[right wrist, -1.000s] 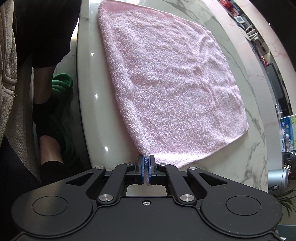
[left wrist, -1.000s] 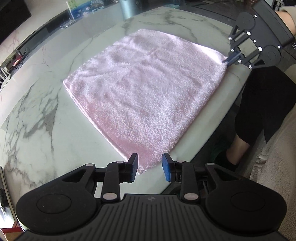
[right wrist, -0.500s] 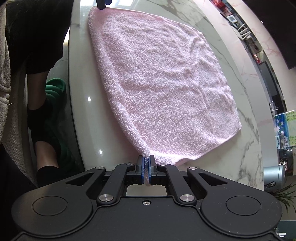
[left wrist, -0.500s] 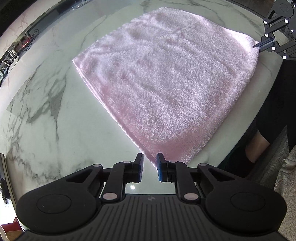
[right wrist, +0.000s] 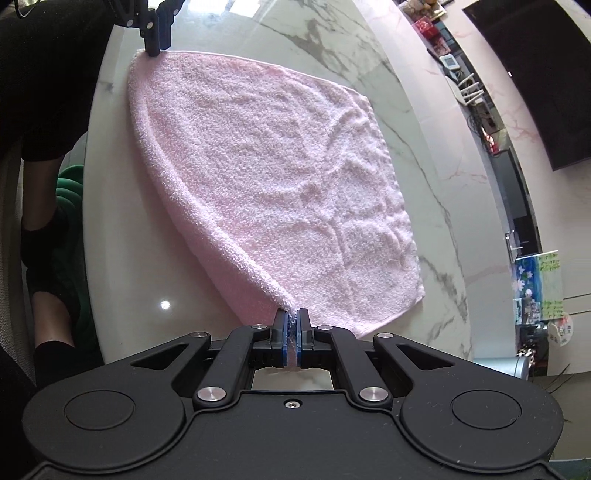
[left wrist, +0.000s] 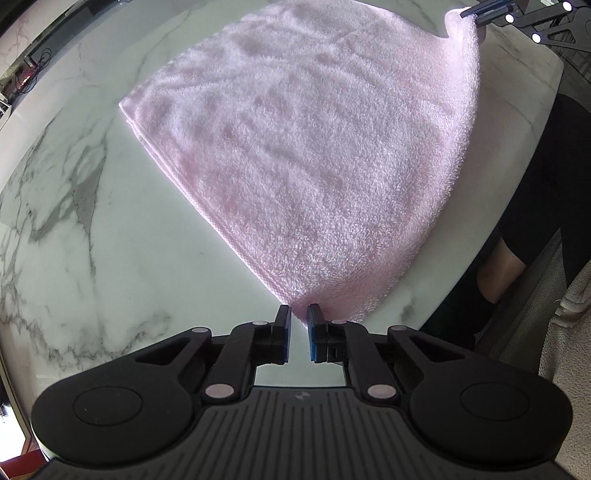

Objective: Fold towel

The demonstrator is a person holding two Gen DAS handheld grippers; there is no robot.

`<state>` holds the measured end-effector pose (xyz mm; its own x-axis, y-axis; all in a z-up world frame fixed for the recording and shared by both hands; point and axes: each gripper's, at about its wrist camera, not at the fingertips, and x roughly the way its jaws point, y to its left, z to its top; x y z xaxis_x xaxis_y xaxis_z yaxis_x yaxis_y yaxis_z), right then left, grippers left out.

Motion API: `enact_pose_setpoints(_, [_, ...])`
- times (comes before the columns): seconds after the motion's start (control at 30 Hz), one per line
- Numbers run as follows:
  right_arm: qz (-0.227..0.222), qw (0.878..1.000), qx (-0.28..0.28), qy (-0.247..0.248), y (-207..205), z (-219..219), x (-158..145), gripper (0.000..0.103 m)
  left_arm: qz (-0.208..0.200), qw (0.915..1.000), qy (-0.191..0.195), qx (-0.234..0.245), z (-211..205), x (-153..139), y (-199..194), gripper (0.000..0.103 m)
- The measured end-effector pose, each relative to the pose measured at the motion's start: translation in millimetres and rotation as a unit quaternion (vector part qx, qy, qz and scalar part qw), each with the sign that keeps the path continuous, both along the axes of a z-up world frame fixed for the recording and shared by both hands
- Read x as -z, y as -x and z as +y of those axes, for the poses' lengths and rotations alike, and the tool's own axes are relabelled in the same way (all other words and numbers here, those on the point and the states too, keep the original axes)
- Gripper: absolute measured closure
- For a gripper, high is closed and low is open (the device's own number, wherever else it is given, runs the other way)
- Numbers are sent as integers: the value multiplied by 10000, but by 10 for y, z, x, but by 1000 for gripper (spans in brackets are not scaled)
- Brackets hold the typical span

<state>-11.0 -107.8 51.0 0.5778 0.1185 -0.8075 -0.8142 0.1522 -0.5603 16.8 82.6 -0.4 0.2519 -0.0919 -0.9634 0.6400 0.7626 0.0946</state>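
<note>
A pink towel [left wrist: 314, 147] lies folded on the white marble table [left wrist: 110, 240]. My left gripper [left wrist: 298, 318] is shut on the towel's near corner, its blue pads narrowly apart around the cloth. My right gripper [right wrist: 291, 320] is shut on the other near corner of the towel [right wrist: 266, 177] and lifts that corner off the table. In the left wrist view the right gripper [left wrist: 484, 9] shows at the top right with the corner raised. In the right wrist view the left gripper [right wrist: 157, 46] pinches the far corner at the top left.
The table's rounded edge [right wrist: 92, 206] runs along the person's side. The person's legs [left wrist: 546, 184] and a green slipper [right wrist: 70, 192] are beside it. Shelves with small items [right wrist: 480, 110] and a metal flask [right wrist: 517, 365] stand beyond the table.
My left gripper moved onto the towel's corner and closed on it. The right gripper stayed shut and has lifted its corner. Both corners are held now.
</note>
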Motion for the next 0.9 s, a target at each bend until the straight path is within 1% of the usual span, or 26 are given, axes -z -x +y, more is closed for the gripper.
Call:
enact_pose_setpoints(0.2, [-448,9989,-159,57,-355,295,-267,101,118,9998,129,-2,60,10,-43,95])
enact_pose_setpoints(0.27, [-580,9980,-251,89,-495,421,-352,101,119,9999,107,29,30,-26,-21,95])
enact_pose_setpoints(0.33, [-673,9969,-370,140,-608,542,-415,101,-6,9999,102,16,54,-98,-23,95])
enact_pose_setpoints(0.4, [-736,9956,-537,228,-729,689,-474,101,-141,9996,220,-85,150,-201,-62,95])
enact_pose_setpoints(0.47, [-765,9941,-699,305,-817,818,-508,101,-320,9994,138,-47,209,-245,-90,95])
enact_pose_setpoints(0.57, [-749,9925,-893,376,-915,988,-522,101,-257,9982,442,313,279,-281,-106,95])
enact_pose_setpoints(0.6, [-744,9922,-927,388,-930,1024,-525,101,-148,9963,671,522,302,-303,-97,95])
enact_pose_setpoints(0.63, [-738,9919,-959,397,-945,1059,-523,101,-100,9942,778,736,306,-314,-74,95])
enact_pose_setpoints(0.67, [-732,9915,-995,406,-962,1095,-520,101,-72,9933,776,858,282,-313,-64,95])
enact_pose_setpoints(0.77, [-734,9905,-1080,418,-998,1181,-516,101,57,9903,571,1264,160,-246,19,95])
enact_pose_setpoints(0.9, [-746,9901,-1101,450,-1084,1269,-518,101,309,9865,478,1533,25,-126,90,95])
